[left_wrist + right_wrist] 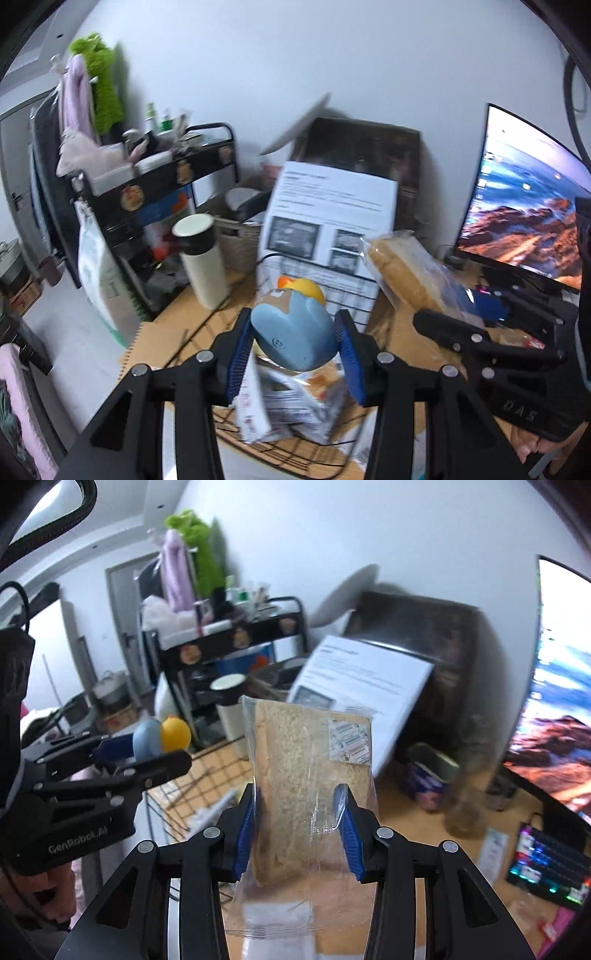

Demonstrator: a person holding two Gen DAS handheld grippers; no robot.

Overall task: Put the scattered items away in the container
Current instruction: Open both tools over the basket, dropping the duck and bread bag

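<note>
Light wooden desk against a white wall, lit monitor far right, black shelf cart far left. Left gripper clamped on a blue-and-yellow rubber duck, head pointing away, above the black wire basket. Right gripper pinching a clear-bagged sliced bread loaf, long axis upright, lifted off the desk.

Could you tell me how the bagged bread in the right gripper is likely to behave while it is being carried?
The bagged bread probably squashes easily: the right gripper pinches soft slices through thin film. The loose clear wrapper hanging below the pads looks slippery, so the loaf might slide. It seems light for its size, standing upright from a grip near its lower end.
</note>
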